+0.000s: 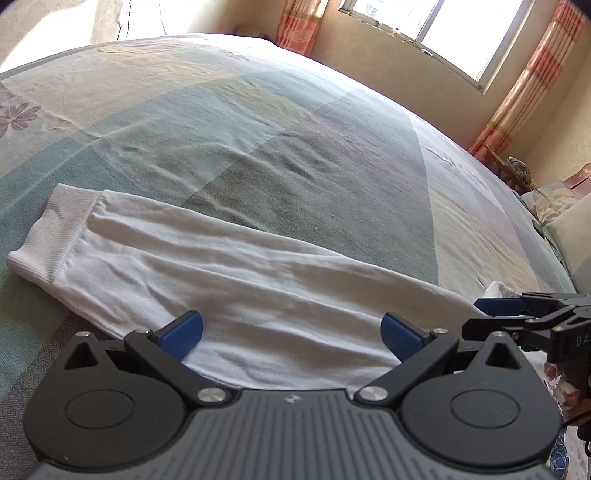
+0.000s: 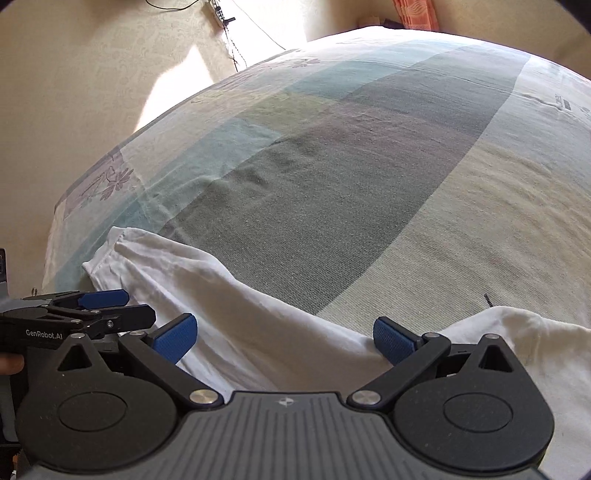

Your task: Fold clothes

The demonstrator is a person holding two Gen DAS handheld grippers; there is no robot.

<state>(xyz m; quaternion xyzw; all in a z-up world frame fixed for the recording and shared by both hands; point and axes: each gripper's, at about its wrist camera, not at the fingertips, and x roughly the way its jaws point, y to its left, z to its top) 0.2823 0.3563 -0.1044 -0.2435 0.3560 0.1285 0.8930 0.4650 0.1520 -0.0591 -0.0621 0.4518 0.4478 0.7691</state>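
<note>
While white garment (image 1: 229,273) lies spread on bed (image 1: 314,147), sleeve stretched out, my left gripper (image 1: 291,332) and right gripper (image 2: 284,338) hover wide open, empty — fold stage unclear; next grab needs cloth edge between pads.

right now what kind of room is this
Most likely a bedroom: a wide bed with a patchwork sheet, orange curtains beside a window, and a white garment laid out on it.

Bed covering (image 1: 295,122) in pale green, grey and cream blocks, lightly creased, with a purple flower print (image 1: 18,118) near one edge. Window (image 1: 461,33) at the far wall, flanked by orange-striped curtains (image 1: 532,74). Cream wall (image 2: 74,74) beside the bed, with dark cables (image 2: 236,40) hanging down it.
</note>
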